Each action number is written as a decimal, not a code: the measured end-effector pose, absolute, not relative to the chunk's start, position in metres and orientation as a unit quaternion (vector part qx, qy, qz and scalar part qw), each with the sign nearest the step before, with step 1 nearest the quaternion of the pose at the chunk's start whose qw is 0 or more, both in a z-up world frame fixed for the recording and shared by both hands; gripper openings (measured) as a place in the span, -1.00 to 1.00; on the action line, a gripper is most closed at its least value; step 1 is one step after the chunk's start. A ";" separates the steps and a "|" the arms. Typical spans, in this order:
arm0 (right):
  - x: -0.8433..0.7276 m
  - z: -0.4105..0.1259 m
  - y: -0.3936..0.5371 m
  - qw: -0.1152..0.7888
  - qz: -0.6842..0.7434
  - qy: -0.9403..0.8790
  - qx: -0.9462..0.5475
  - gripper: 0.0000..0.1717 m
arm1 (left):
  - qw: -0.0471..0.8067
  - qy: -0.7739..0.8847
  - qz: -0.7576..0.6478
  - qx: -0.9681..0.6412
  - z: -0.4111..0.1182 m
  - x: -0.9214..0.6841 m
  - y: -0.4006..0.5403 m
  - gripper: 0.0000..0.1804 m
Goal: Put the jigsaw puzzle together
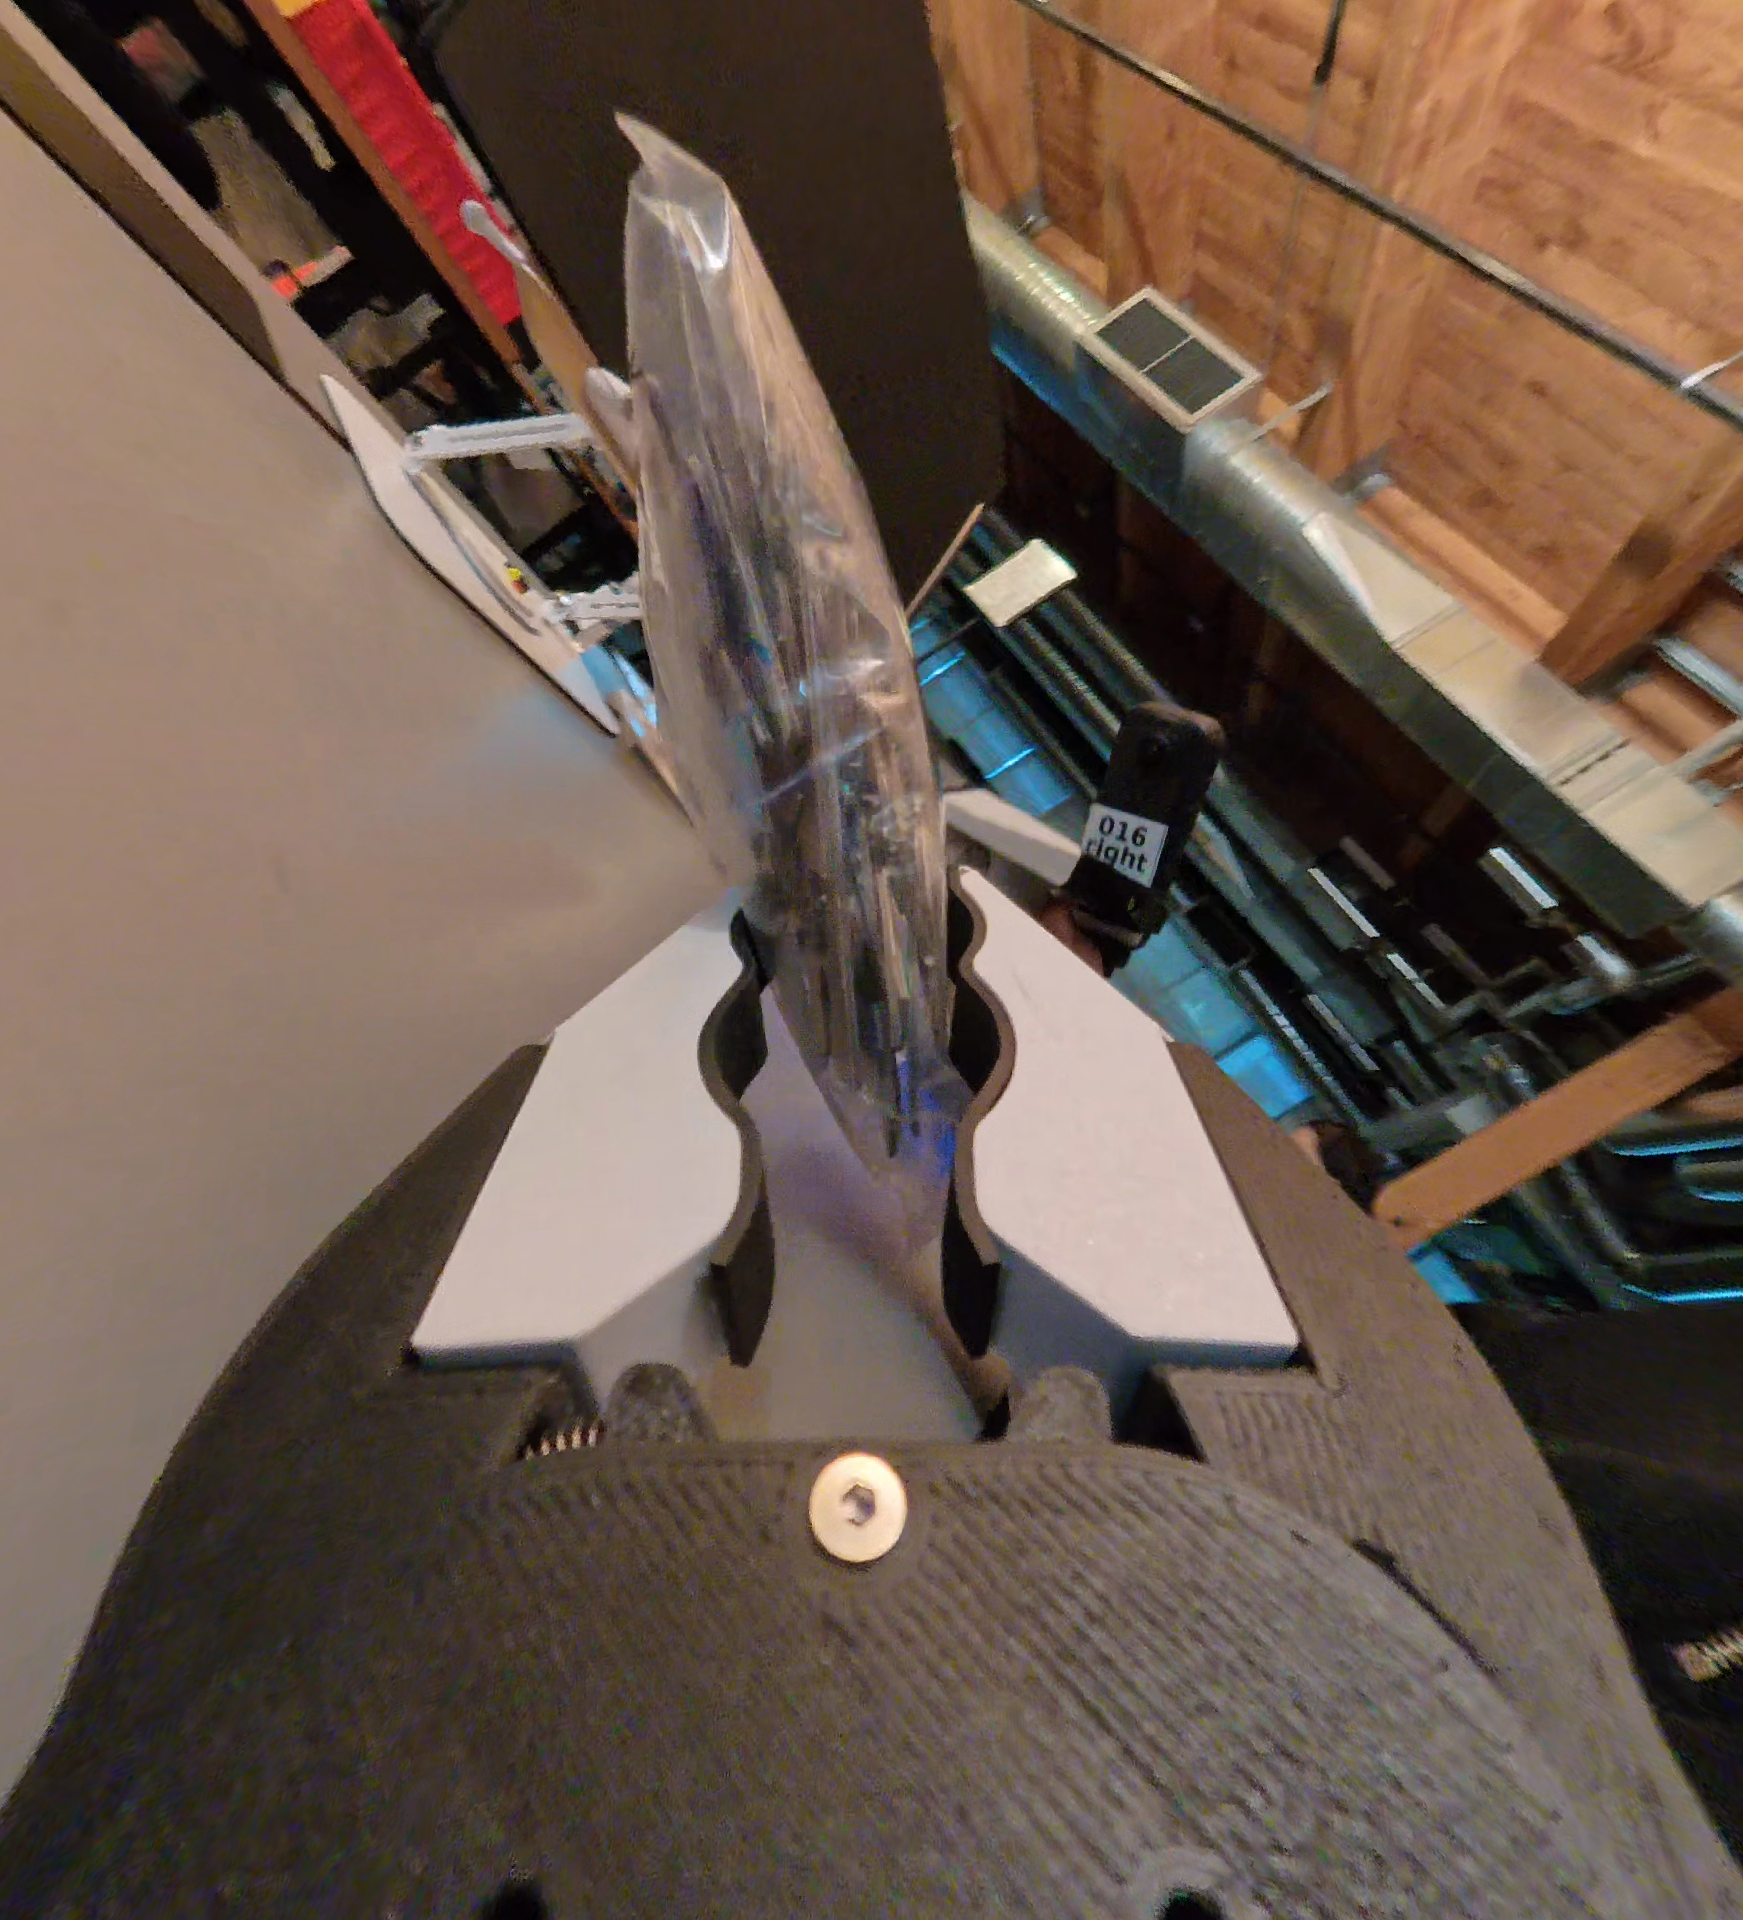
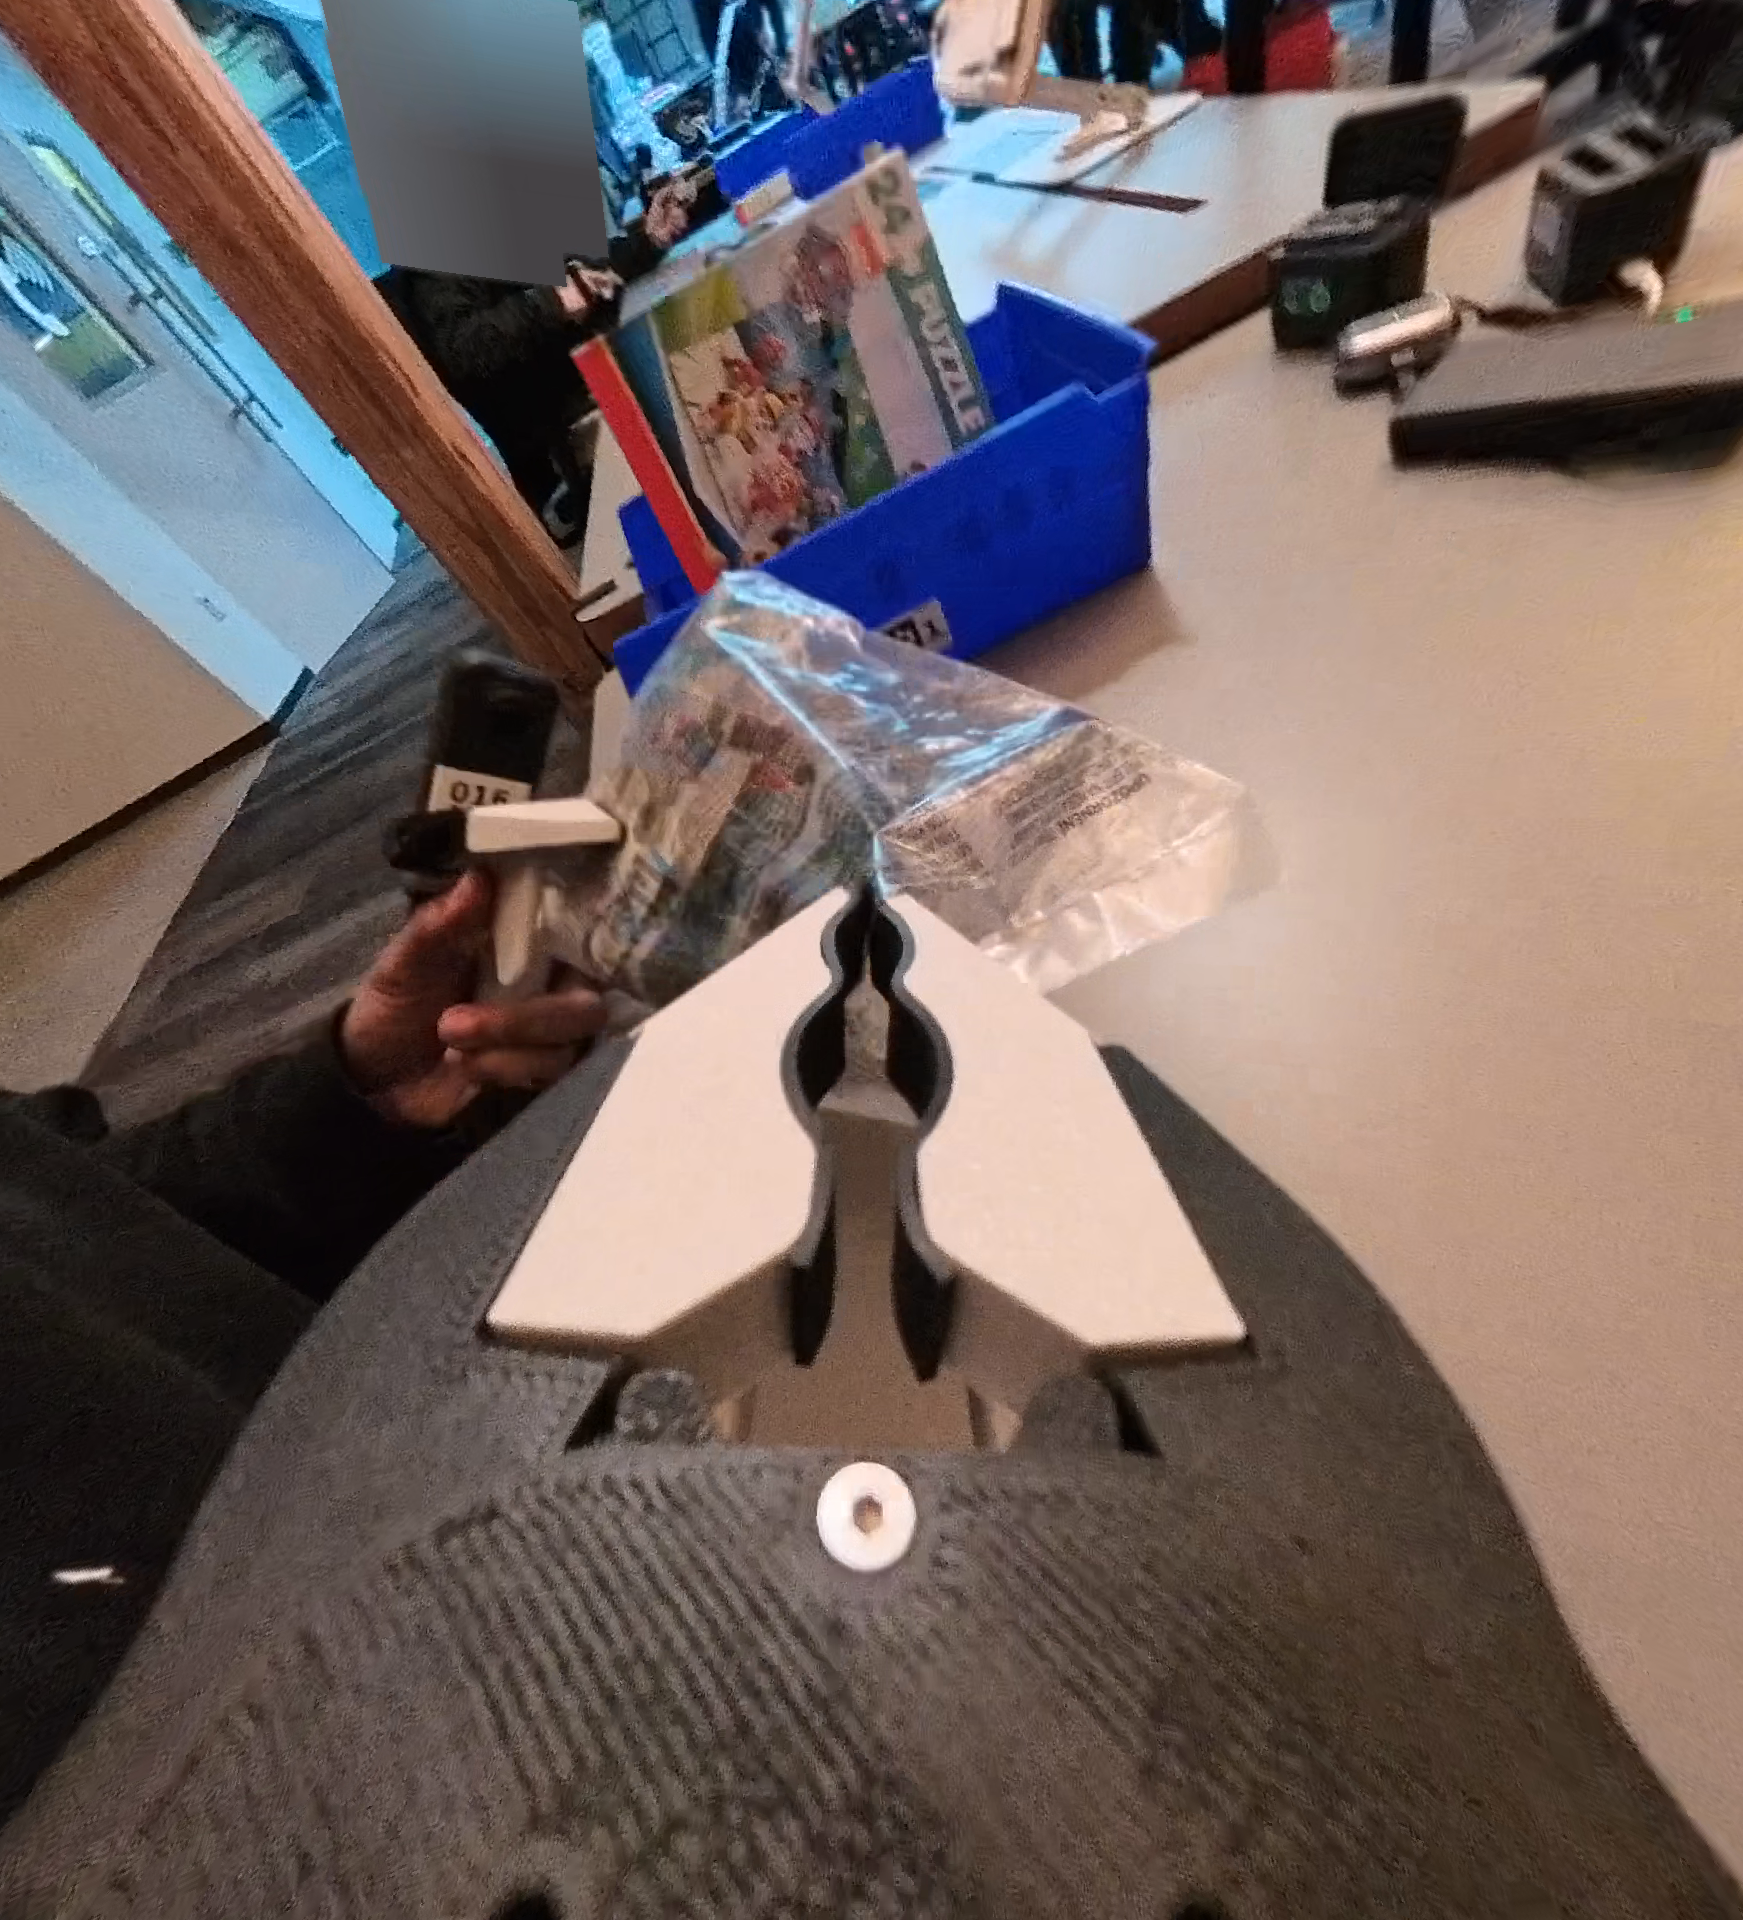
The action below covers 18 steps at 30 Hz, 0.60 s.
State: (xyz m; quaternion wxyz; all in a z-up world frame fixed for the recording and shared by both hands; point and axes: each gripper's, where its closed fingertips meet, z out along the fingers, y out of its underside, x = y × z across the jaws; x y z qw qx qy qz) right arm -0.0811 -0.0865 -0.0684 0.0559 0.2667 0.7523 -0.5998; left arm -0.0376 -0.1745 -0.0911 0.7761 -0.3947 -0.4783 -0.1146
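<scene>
A clear plastic bag (image 1: 794,623) of small dark and coloured pieces is held in the air between both grippers. My left gripper (image 1: 851,935) is shut on one end of the bag, with both black pads pressed against it. In the right wrist view the bag (image 2: 846,790) hangs above the table edge. My right gripper (image 2: 867,904) is shut on the thin film at the bag's near edge. The left gripper's white fingers (image 2: 545,831) clamp the bag's left end there, and a hand (image 2: 451,1018) holds that gripper. The right gripper's camera block (image 1: 1147,821) shows beyond the bag in the left wrist view.
A blue bin (image 2: 1002,520) holding a puzzle box (image 2: 825,353) stands on the beige table (image 2: 1469,831) just beyond the bag. Black cases and a flat black device (image 2: 1594,384) lie at the far right. A wooden post (image 2: 306,312) rises at the left. Left tips to right tips: about 11 centimetres.
</scene>
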 end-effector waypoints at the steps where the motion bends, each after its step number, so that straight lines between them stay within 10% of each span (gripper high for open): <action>1: -0.082 -0.080 -0.082 0.067 -0.598 0.747 0.283 -1.00 | 0.768 -0.485 -0.104 -0.404 -0.094 -0.041 -0.174 -0.70; 18: -0.106 -0.184 -0.029 0.124 -0.507 0.736 0.430 -0.87 | 0.641 -0.532 0.006 -0.553 -0.109 -0.103 -0.155 -1.00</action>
